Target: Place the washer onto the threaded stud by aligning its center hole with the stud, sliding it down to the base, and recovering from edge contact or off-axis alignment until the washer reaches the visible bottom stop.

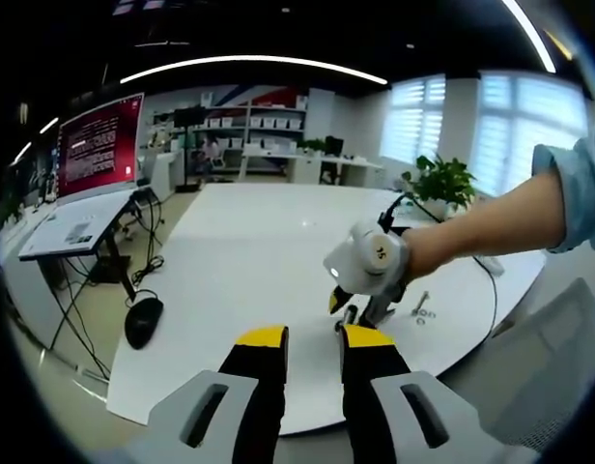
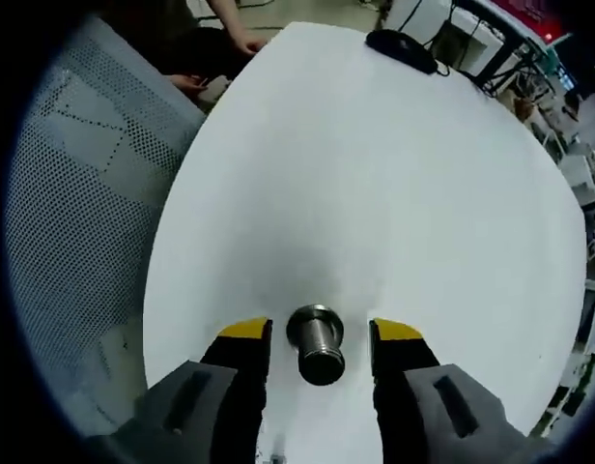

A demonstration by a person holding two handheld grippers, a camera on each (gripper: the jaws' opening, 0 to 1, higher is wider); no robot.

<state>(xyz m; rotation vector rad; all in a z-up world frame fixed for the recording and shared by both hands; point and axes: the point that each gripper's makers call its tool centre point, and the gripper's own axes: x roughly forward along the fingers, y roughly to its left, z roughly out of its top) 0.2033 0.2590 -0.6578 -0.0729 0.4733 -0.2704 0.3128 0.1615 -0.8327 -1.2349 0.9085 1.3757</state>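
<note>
Right gripper (image 2: 320,340) hangs open, its yellow-tipped jaws straddling the upright threaded stud (image 2: 316,346) on the white table (image 2: 394,184); left gripper (image 1: 314,340) waits open nearby. Small metal hardware (image 1: 422,312), possibly the washer, lies right of them: light, stiff, slippery, best pinched by its rim.

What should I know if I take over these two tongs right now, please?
Left tongs: open, empty, held over the near edge of the white table.
Right tongs: open, straddling the threaded stud on the table, with a gap on each side.
Washer: I cannot tell whether it is on the stud. Small metal parts lie on the table beside the right tongs.
Done: nothing confirmed.
Left: find the washer, align its hole with the stud, slide it to the base.
</note>
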